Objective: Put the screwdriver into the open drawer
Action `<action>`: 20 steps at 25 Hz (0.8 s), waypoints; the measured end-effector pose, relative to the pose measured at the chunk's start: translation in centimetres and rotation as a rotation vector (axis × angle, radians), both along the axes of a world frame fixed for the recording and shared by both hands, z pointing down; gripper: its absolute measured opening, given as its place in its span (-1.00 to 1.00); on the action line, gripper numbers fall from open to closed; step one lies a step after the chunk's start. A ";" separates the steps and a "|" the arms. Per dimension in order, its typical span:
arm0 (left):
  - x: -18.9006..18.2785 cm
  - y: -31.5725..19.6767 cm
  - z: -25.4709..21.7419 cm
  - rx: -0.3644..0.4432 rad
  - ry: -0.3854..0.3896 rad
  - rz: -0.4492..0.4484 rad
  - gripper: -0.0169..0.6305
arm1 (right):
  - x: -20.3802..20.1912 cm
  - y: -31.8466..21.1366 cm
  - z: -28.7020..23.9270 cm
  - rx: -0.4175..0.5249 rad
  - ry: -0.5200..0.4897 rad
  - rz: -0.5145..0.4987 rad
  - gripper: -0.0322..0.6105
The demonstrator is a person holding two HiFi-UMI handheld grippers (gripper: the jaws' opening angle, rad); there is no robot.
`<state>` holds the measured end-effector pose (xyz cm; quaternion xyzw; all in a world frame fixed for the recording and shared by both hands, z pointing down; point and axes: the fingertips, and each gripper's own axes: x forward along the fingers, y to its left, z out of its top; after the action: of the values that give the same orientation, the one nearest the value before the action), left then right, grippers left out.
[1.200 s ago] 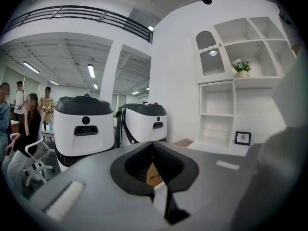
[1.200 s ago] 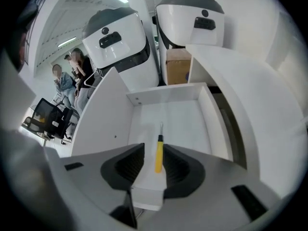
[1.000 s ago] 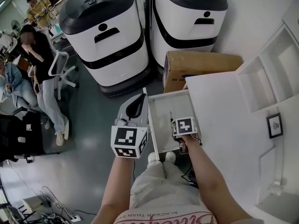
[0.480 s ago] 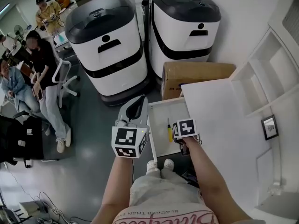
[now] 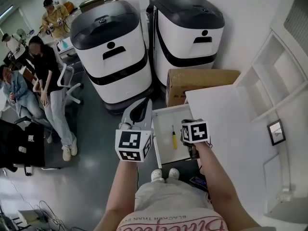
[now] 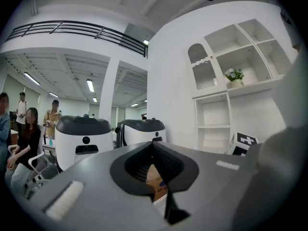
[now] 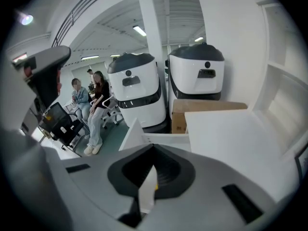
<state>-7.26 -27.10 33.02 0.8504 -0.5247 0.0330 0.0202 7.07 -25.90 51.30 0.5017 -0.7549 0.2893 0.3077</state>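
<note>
A yellow-handled screwdriver lies flat on the floor of the open white drawer, which juts out from the white table toward the floor. In the head view my right gripper hovers above the drawer's right side, clear of the screwdriver; its marker cube hides the jaws. In the right gripper view that gripper is shut with nothing in it, and the drawer's corner shows beyond it. My left gripper is shut and empty, level beside the drawer's left wall. In its own view the left gripper points at the machines.
Two large white-and-black machines stand behind the drawer, with a cardboard box against the white table. A white shelf unit and a small framed picture are on the right. Several people sit far left.
My right gripper has lifted up out of the drawer and moved right, uncovering the screwdriver lying inside. The left gripper has stayed beside the drawer's left wall.
</note>
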 end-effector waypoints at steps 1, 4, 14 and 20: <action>0.0 0.0 -0.2 0.004 0.001 0.001 -0.92 | 0.0 -0.1 -0.7 0.017 -0.005 -0.002 -0.88; 0.1 0.0 -0.7 0.015 0.006 0.003 -0.92 | -0.2 -0.6 -2.9 0.068 -0.028 -0.011 -0.88; 0.4 -0.3 -2.8 0.069 0.014 0.019 -0.92 | -0.6 -1.4 -11.4 0.318 -0.080 -0.080 -0.88; 0.6 0.0 -4.6 0.126 0.025 0.023 -0.92 | 0.2 -0.9 -16.4 0.464 -0.106 -0.095 -0.88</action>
<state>-6.70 -27.09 28.38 0.8563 -0.5156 -0.0103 -0.0271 7.26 -26.76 34.90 0.5070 -0.8390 0.1191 0.1575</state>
